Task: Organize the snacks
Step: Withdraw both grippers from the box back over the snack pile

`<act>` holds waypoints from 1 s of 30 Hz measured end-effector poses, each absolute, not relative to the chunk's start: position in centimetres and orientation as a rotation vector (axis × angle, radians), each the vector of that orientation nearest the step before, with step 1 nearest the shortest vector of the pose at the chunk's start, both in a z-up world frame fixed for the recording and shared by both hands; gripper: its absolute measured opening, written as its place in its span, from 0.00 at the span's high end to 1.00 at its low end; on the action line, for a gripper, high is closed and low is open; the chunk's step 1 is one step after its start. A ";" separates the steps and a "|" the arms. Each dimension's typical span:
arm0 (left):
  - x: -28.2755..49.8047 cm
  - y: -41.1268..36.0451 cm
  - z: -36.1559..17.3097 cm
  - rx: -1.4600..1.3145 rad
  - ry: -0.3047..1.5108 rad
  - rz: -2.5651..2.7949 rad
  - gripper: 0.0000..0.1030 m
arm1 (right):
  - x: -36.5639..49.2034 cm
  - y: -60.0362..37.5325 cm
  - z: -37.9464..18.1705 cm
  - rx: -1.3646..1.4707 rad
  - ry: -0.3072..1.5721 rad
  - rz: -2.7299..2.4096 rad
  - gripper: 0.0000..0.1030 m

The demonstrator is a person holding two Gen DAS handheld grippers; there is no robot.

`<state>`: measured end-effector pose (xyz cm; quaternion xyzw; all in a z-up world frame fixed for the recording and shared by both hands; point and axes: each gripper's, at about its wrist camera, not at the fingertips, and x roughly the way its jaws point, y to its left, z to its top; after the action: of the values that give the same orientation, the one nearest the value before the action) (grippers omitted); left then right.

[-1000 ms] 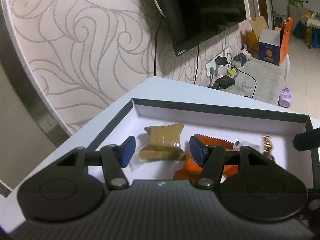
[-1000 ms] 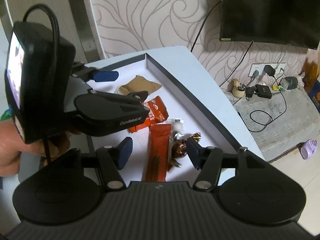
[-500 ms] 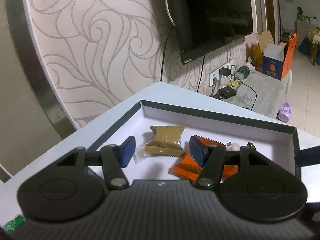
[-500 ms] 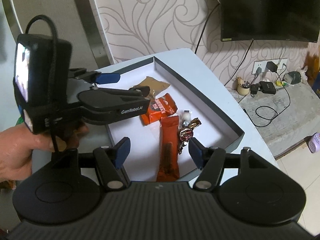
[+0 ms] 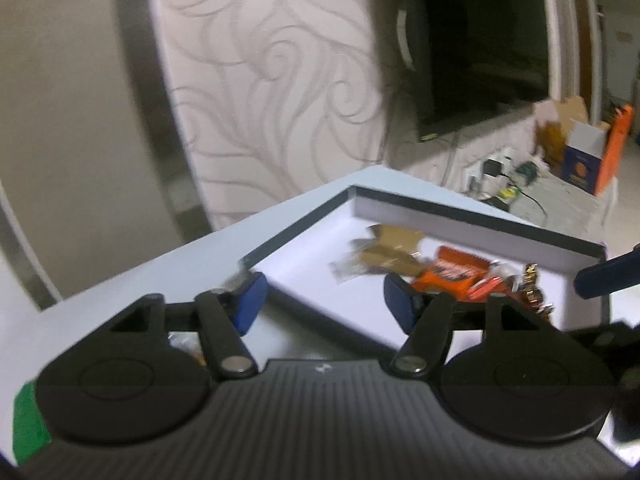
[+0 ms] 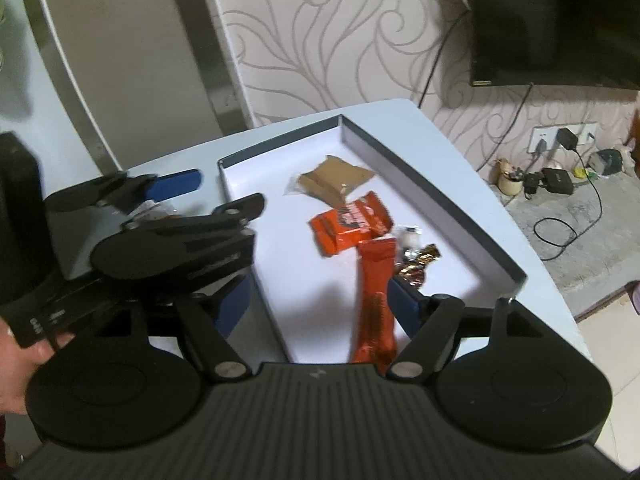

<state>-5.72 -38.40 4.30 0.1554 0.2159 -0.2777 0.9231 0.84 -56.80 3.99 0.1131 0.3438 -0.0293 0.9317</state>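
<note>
A shallow box (image 6: 440, 184) with a dark rim and white floor lies on the pale table. In it are a brown packet (image 6: 332, 182), an orange packet (image 6: 352, 228), a long red stick pack (image 6: 376, 304), a small white sweet (image 6: 408, 236) and a gold-wrapped candy (image 6: 416, 264). My right gripper (image 6: 320, 306) hovers over the box's near end. Its jaws are opening, and the red stick lies loose between them with no pad touching it. My left gripper (image 5: 324, 304) hangs over the box's left rim (image 5: 296, 236). Its jaws are also opening, with nothing between them.
A hand (image 6: 20, 352) holds the left gripper (image 6: 216, 198) at the box's left side. Small wrapped snacks (image 6: 156, 212) lie on the table under it. A green packet (image 5: 28, 420) sits at the table's near left. A patterned wall and a dark TV (image 6: 556, 20) stand behind.
The left gripper has drawn back and leftward, out of the box to its left rim. The right gripper has pulled back a little. Both pairs of jaws stand wider.
</note>
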 end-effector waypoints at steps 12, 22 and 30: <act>-3.1 -29.3 2.2 0.177 0.497 -0.328 0.29 | 2.9 -54.2 4.3 0.192 0.716 0.012 0.23; -1.7 -27.5 3.8 0.098 0.439 -0.361 0.28 | 4.5 -52.1 4.1 0.164 0.740 0.051 0.22; 0.5 -27.1 3.9 0.129 0.444 -0.351 0.28 | 5.2 -52.2 3.6 0.182 0.756 0.024 0.19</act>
<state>0.52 -27.08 3.94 0.0635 0.2189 -0.1730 0.9582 5.21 -52.20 3.64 0.0889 0.3687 0.0118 0.9252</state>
